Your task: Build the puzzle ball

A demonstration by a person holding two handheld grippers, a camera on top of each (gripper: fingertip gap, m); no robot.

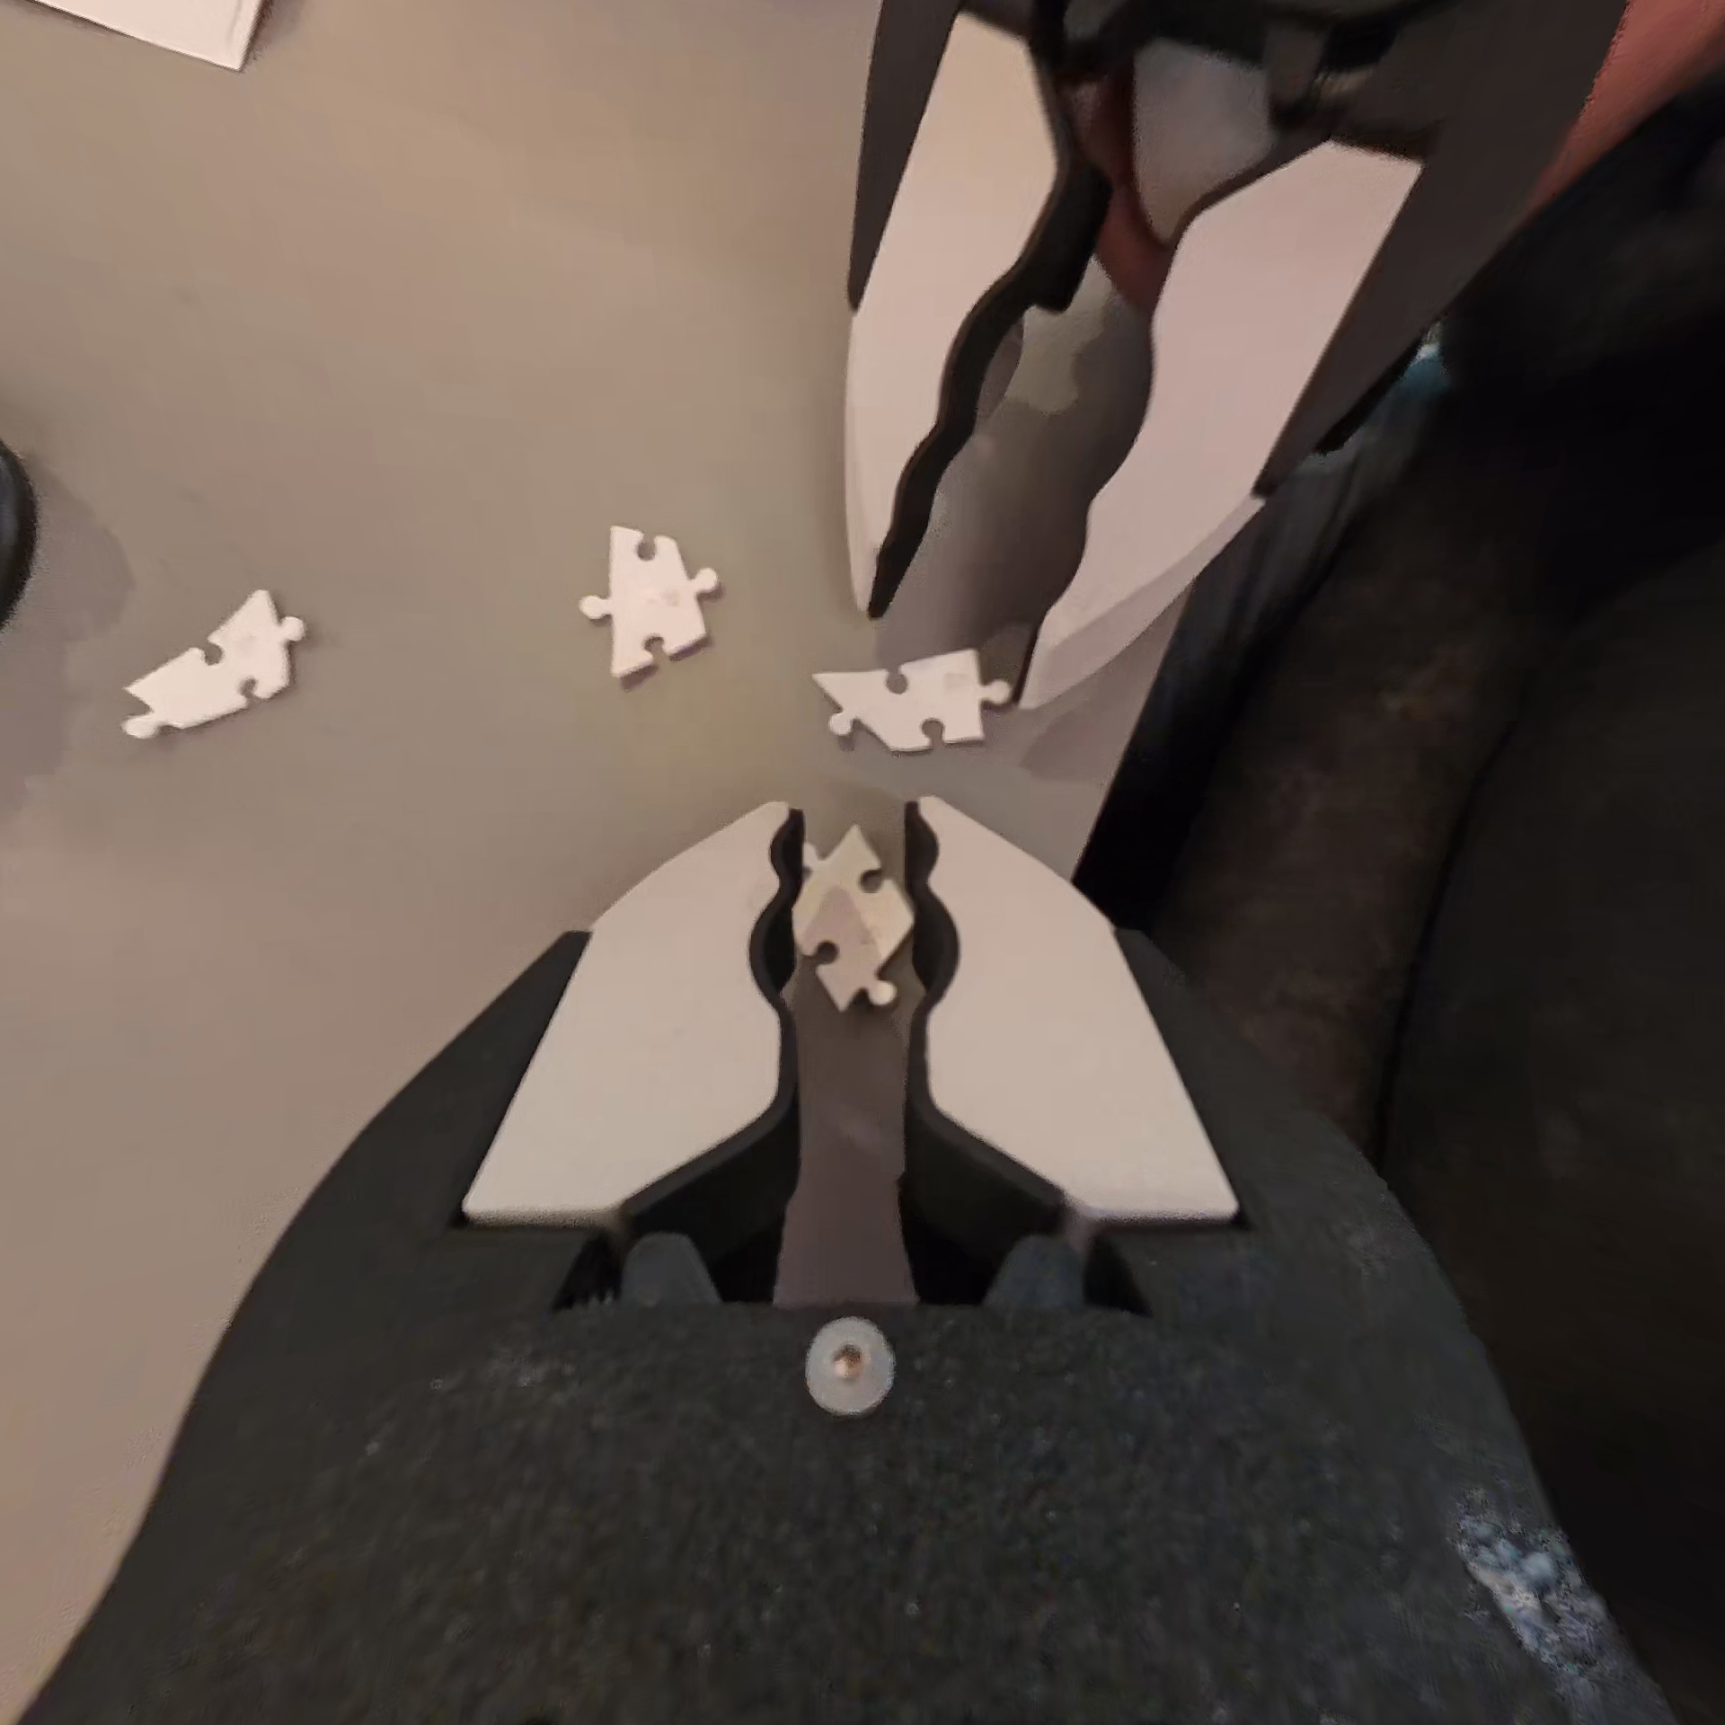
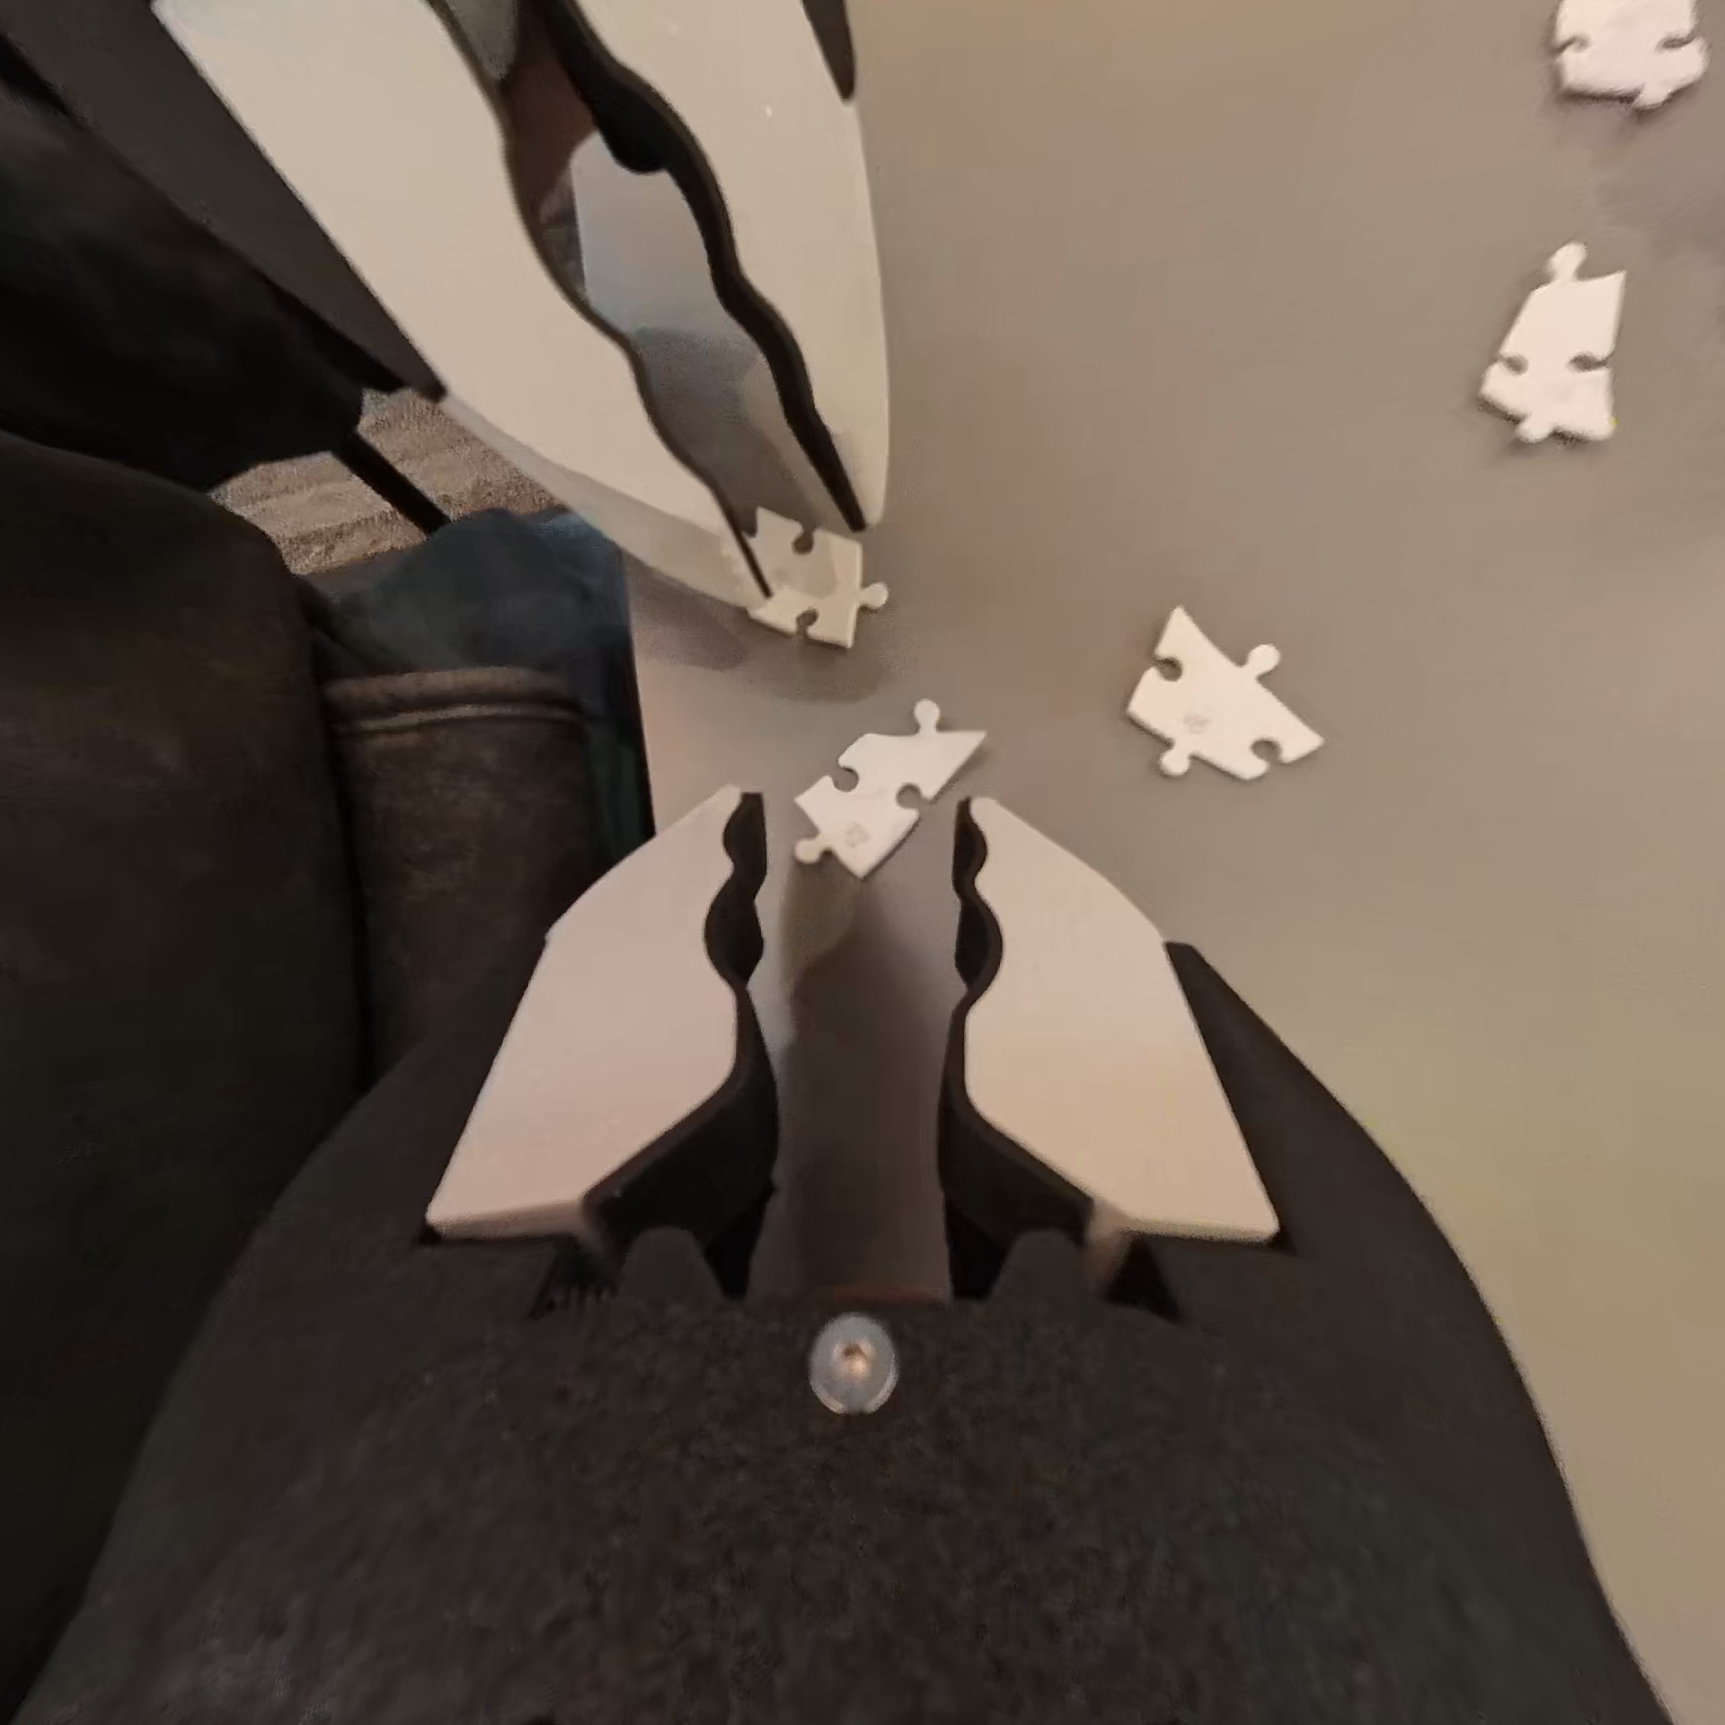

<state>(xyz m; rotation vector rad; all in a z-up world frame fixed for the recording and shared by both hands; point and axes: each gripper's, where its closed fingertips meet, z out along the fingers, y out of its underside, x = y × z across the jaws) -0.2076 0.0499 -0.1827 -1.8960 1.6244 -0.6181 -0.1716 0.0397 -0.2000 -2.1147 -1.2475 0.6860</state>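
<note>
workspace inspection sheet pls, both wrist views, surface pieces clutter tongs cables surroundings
surface: grey table, matte, bare between the pieces.
job's things: white puzzle pieces; one held piece in the left tongs; one piece near the table edge; three more loose pieces lie flat and apart.
clutter: white paper corner at the far edge; dark object, cropped.
tongs: left tongs shut on the held piece; right tongs open, empty, over the edge piece.
cables: nothing seen.
surroundings: dark fabric beside the table; carpet below.
</note>
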